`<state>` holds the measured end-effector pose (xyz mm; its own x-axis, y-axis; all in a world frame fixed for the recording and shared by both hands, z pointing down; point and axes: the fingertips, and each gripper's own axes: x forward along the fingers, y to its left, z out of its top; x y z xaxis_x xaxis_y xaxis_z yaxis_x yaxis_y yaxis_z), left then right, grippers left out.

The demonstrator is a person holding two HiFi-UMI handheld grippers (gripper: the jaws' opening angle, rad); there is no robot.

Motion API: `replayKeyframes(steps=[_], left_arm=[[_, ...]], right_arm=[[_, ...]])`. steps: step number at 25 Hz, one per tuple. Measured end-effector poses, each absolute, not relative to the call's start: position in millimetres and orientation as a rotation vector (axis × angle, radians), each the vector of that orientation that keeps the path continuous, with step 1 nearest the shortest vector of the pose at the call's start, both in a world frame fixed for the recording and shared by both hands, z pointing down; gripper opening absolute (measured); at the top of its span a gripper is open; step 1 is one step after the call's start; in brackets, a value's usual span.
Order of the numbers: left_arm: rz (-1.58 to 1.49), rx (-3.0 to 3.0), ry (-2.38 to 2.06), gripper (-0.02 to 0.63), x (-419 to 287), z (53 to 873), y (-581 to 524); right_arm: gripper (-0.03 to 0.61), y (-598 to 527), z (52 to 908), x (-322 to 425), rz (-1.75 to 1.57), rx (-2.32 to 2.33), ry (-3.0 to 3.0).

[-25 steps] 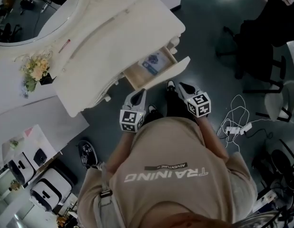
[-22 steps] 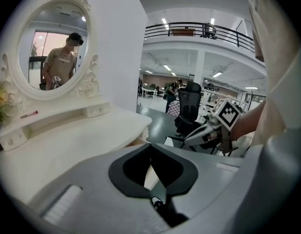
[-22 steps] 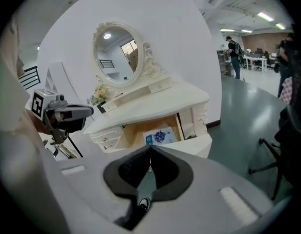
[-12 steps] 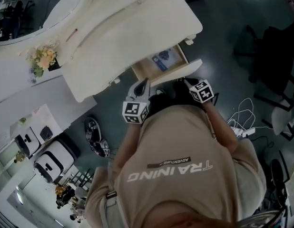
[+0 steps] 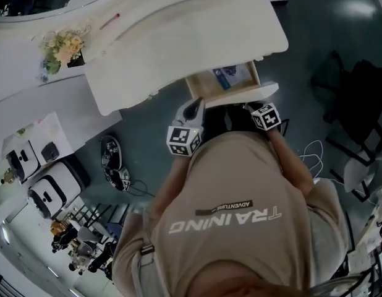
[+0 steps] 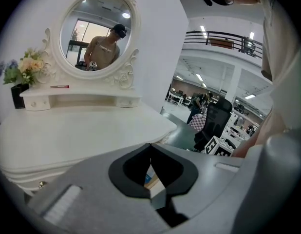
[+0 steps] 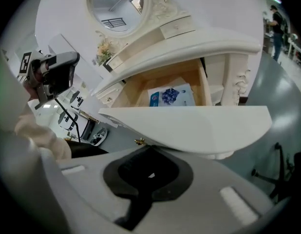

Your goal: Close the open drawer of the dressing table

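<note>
White drawer front (image 7: 189, 126) just ahead of right gripper (image 7: 149, 149) — jaws together, empty, left gripper (image 6: 150, 147) likewise; push squarely, evenly.

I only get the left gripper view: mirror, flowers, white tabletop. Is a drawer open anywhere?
Observer: Yes. The right gripper view shows the drawer pulled out below the tabletop.
Operator: Anything in it?
Observer: A blue-and-white packet lies flat inside.
Operator: Where's the other gripper?
Observer: The right gripper, jaws shut, sits at the drawer front's lower edge, beside a small brass knob.
</note>
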<state>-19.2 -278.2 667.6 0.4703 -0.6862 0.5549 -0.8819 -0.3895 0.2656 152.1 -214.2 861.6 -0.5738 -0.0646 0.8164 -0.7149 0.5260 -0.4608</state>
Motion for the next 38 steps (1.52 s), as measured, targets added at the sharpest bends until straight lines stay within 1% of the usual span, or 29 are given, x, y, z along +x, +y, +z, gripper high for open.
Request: replayKeyframes(steps=[4, 11, 26, 31, 38], left_arm=[[0.447, 2.193, -1.303, 0.008, -44, 666, -285], [0.392, 2.219, -1.339, 0.008, -78, 667, -326], [0.380, 2.195, -1.465, 0.008, -153, 633, -359], [0.394, 2.234, -1.441, 0.008, -164, 626, -371], [0.372, 2.288, -1.424, 0.008, -179, 617, -381]], right_arm=[[0.005, -218, 859, 137, 1.093, 0.629, -1.931], [0.005, -267, 865, 120, 1.119, 0.696, -1.908], [0.005, -346, 868, 66, 0.994, 0.728, -1.971], [0.005, -358, 865, 58, 1.036, 0.791, -1.969], [0.004, -368, 859, 45, 0.960, 0.872, -2.000]])
